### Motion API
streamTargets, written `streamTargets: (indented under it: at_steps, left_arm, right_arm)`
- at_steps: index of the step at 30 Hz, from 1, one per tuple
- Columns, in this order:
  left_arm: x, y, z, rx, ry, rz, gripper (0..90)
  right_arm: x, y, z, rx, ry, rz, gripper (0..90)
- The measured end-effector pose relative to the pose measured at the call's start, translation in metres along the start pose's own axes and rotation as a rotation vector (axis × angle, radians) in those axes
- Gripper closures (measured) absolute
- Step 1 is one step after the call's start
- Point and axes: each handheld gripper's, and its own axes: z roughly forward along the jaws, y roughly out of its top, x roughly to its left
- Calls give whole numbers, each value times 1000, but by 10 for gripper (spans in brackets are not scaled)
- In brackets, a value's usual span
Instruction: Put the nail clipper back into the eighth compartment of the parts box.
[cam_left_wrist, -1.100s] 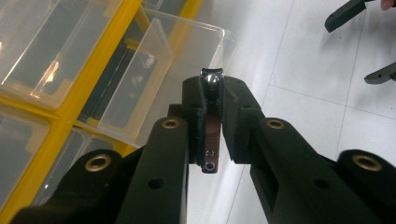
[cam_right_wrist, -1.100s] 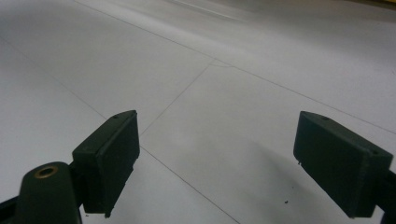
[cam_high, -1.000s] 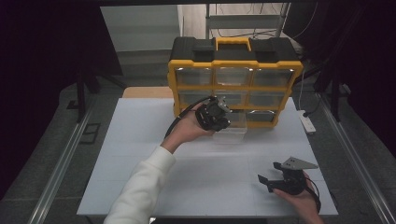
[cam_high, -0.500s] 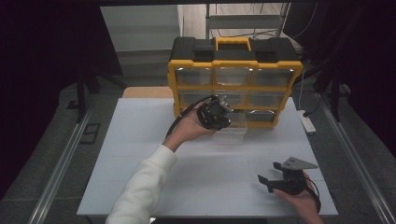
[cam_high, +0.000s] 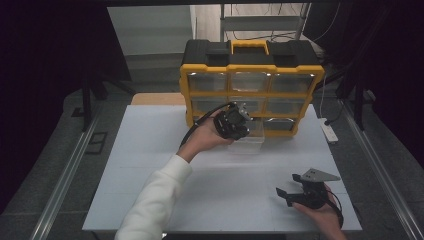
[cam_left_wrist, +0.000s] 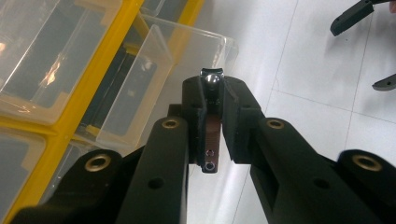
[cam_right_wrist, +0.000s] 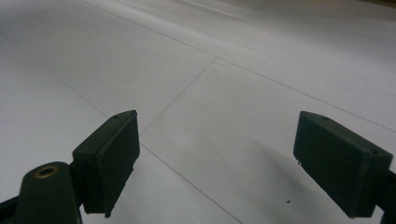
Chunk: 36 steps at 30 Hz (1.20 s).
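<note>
Drawer of clear plastic (cam_left_wrist: 154, 70), pulled out from the yellow organiser (cam_high: 250, 95), lies at eleven o'clock from the left gripper (cam_left_wrist: 212, 93), whose jaws clamp a small metal clip (cam_left_wrist: 211, 123), long axis upright; right gripper (cam_right_wrist: 219, 163) jaws wide over the counter (cam_high: 150, 150).

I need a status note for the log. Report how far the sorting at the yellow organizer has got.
Done: one clear drawer is pulled out of the yellow organizer onto the white table. In hand: the left claw is shut on a small metal part, held above that drawer. Left: dropping the part in, likely sliding the drawer back. The right claw waits open over the table.
</note>
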Motion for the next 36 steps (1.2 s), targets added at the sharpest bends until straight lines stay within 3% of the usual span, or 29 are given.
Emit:
streamTargets:
  at_steps: [18, 36]
  left_arm:
    - [0, 0, 3, 20, 14, 10, 793]
    - [0, 1, 7, 16, 16, 12, 794]
  right_arm:
    - [1, -1, 2, 26, -4, -14, 145]
    - [1, -1, 2, 19, 1, -11, 145]
